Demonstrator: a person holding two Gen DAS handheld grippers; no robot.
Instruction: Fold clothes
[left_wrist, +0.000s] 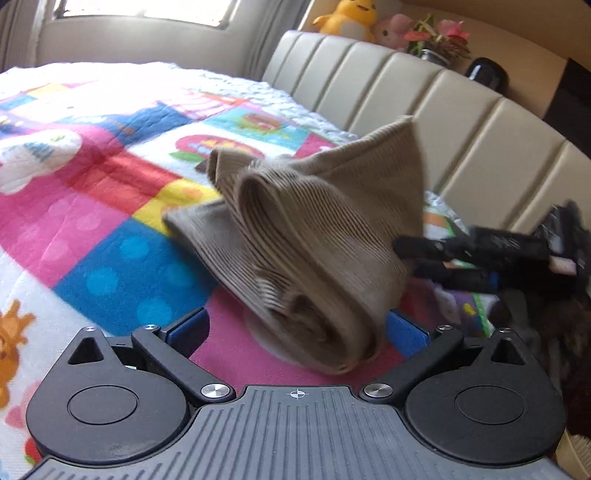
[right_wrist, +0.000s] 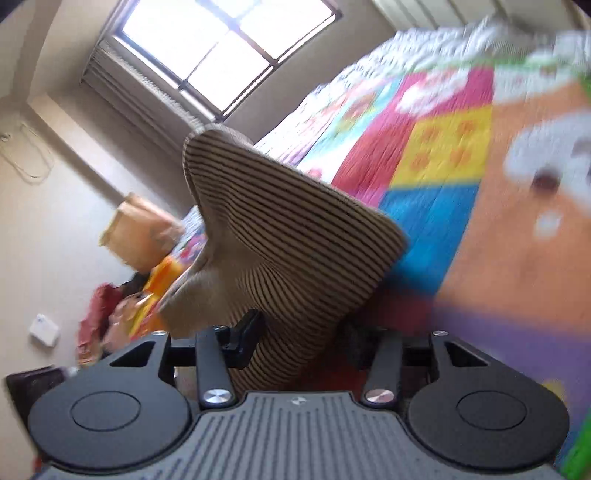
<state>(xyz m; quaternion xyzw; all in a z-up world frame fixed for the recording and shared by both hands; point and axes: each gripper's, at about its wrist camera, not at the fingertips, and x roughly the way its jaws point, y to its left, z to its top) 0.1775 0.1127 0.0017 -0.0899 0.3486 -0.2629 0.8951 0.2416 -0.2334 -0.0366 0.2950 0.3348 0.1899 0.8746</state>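
Observation:
A tan ribbed garment (left_wrist: 317, 221) sits bunched on the colourful patchwork quilt (left_wrist: 110, 206), one corner raised toward the headboard. My left gripper (left_wrist: 299, 332) is open, blue pads spread wide; the garment's near fold lies between them, close to the right pad, and is not pinched. My right gripper (left_wrist: 410, 258) comes in from the right with its black fingers on the garment's right edge. In the right wrist view the striped cloth (right_wrist: 288, 236) fills the gap of the right gripper (right_wrist: 301, 343), which is shut on it, and rises steeply above it. That view is rolled and blurred.
A padded beige headboard (left_wrist: 424, 96) runs along the far right of the bed, with plush toys (left_wrist: 347, 16) and a potted plant (left_wrist: 439, 40) above it. A window (right_wrist: 229, 51), a brown paper bag (right_wrist: 140, 232) and a clutter of items (right_wrist: 107, 325) lie beyond the bed.

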